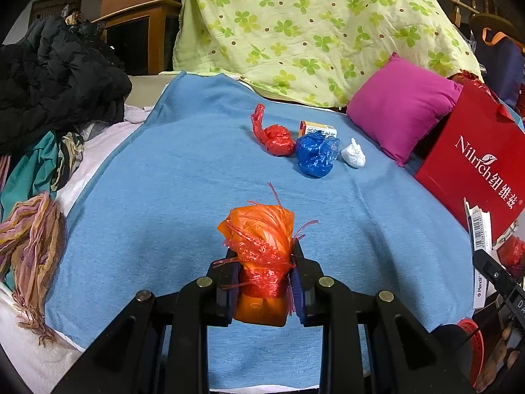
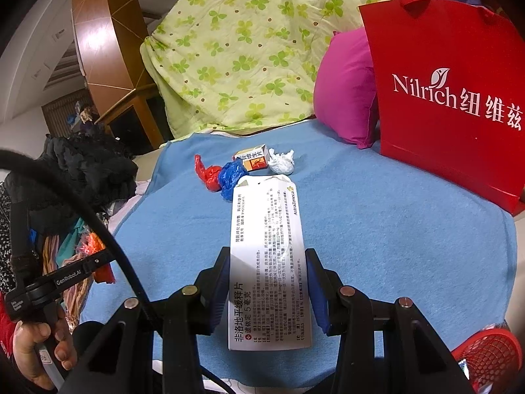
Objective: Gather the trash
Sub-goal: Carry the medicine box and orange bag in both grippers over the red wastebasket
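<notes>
My left gripper (image 1: 264, 256) is shut on an orange wad wrapped in red netting (image 1: 261, 239), held over the blue cloth (image 1: 164, 197). My right gripper (image 2: 267, 262) is shut on a flattened white medicine box (image 2: 265, 262), held over the blue cloth (image 2: 377, 229). On the cloth farther back lie a red plastic wad (image 1: 275, 138), a blue plastic wad (image 1: 316, 154), a white paper ball (image 1: 353, 154) and a small orange and white box (image 1: 316, 128). The same group shows in the right wrist view: the red wad (image 2: 210, 174), blue wad (image 2: 233, 174), paper ball (image 2: 281, 162), small box (image 2: 252, 159).
A red Nilrich paper bag (image 2: 449, 98) stands at the right beside a magenta pillow (image 1: 400, 105). A green clover blanket (image 1: 311, 26) is heaped behind. Dark clothes (image 1: 55, 75) and scarves lie at the left. A red mesh basket (image 2: 489, 351) sits at the lower right.
</notes>
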`<state>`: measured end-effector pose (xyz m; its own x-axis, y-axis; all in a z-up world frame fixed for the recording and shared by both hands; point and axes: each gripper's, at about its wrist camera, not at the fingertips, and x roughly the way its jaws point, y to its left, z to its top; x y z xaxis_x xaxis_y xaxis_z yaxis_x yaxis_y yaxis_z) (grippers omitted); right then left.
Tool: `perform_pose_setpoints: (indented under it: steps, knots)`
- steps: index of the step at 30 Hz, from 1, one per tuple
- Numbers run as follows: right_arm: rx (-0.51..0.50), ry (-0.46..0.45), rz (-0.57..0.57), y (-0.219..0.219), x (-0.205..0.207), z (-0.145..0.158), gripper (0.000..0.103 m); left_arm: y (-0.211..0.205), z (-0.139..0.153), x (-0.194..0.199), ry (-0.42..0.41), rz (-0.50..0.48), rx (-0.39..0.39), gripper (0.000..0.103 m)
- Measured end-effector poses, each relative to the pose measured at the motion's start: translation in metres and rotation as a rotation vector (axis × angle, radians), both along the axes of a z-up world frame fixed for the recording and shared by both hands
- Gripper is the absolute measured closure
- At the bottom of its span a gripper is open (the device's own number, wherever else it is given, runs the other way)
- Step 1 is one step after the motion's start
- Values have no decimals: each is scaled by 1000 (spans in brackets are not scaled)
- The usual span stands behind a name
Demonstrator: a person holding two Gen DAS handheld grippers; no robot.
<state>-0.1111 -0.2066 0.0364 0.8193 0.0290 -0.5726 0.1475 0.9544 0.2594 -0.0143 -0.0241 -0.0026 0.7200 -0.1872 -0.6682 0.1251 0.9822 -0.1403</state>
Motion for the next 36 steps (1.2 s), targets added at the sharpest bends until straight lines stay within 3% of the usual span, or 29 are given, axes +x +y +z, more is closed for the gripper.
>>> perform_pose_setpoints:
  steps: [26, 36]
  knots:
    - [21, -8, -46, -18, -11, -2, 57, -10, 0, -1, -2, -26, 20, 74]
    - [12, -27, -140, -48, -42, 6, 57, -36, 11, -4, -27, -85, 30, 74]
